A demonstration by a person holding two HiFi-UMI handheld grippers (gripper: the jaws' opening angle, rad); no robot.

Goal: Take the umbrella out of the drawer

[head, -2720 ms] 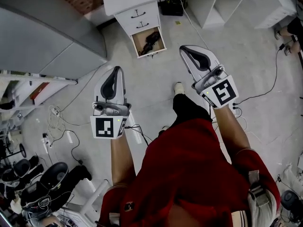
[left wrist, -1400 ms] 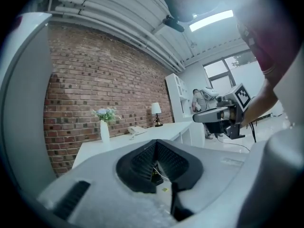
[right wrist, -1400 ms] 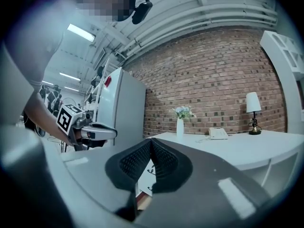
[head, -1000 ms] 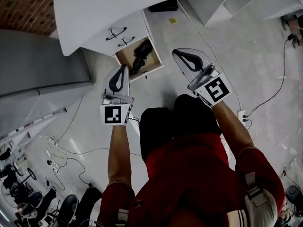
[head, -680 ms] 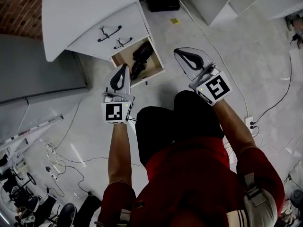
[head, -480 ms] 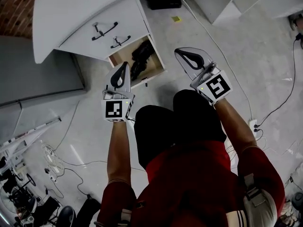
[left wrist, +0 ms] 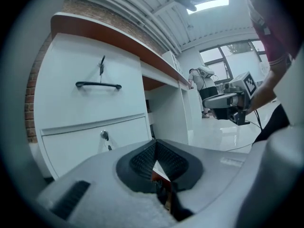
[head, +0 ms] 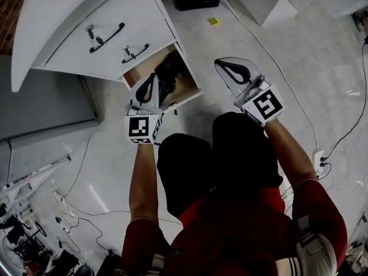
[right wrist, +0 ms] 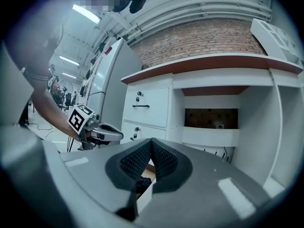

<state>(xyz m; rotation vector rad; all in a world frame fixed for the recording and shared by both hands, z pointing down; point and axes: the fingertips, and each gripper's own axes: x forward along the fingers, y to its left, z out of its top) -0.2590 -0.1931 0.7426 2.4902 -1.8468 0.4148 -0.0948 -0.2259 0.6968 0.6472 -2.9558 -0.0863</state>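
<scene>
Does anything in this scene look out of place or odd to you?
Only the bottom drawer stands open, with a black umbrella lying inside, while the two drawers above it are shut. Nothing looks spilled or damaged.

Sunk into a crouch since the first head view. Left gripper (head: pixel 150 80) now overlapping the open drawer (head: pixel 190 91) at its 7 o'clock corner, earlier well short of it. Right gripper (head: pixel 224 66) lowered to the drawer's 3 o'clock. Cabinet (head: pixel 75 22) larger, slid toward 10 o'clock. Bent knees (head: pixel 190 165) covering floor once bare.
</scene>
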